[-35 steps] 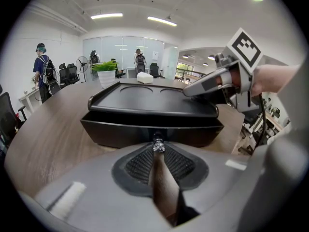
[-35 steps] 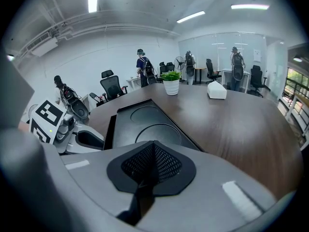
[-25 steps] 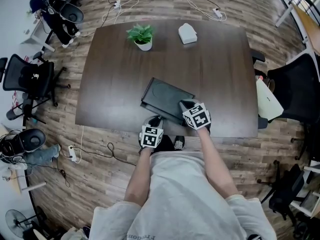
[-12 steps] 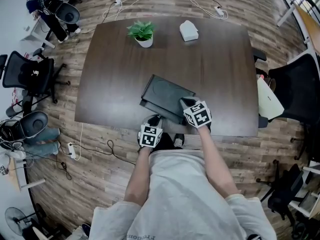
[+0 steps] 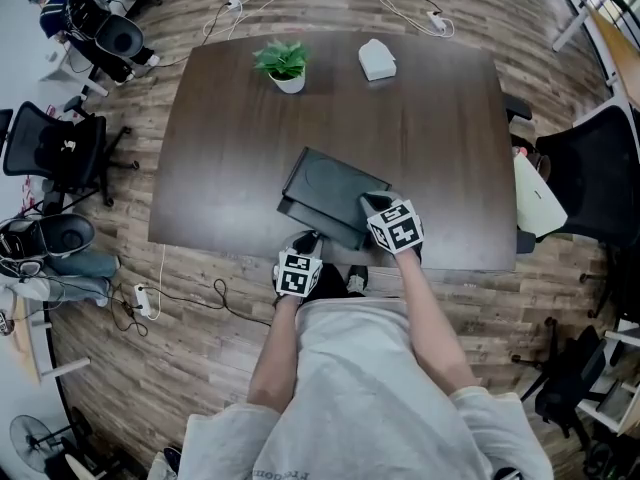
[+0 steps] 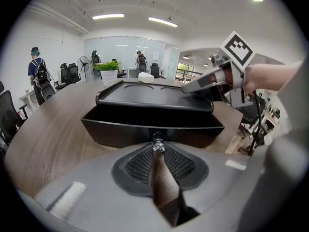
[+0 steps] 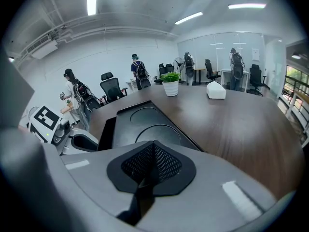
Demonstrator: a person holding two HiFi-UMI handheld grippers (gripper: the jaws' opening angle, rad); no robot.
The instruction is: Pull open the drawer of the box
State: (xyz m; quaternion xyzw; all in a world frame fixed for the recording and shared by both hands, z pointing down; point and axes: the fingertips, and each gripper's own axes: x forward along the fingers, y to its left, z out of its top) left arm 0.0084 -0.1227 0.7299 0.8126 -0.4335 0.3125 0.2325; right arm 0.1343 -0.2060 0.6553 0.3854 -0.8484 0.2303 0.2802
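Note:
A flat black box (image 5: 335, 186) lies near the table's front edge, its lid (image 7: 145, 124) showing two round recesses. Its drawer (image 6: 149, 128) stands partly pulled out toward the person. My left gripper (image 6: 158, 146) is shut on the drawer's small knob (image 6: 158, 142), and in the head view it (image 5: 308, 240) sits at the table edge. My right gripper (image 5: 372, 206) rests on the box's near right corner. Its jaws are shut with nothing between them (image 7: 153, 146). The inside of the drawer is dark and hidden.
A potted plant (image 5: 284, 69) and a white tissue box (image 5: 376, 60) stand at the far side of the dark wooden table (image 5: 440, 138). Office chairs (image 5: 55, 153) and cables surround it. People stand far off in the room (image 7: 137, 69).
The left gripper has edged slightly toward the person with the knob in it. The right gripper stays on the box.

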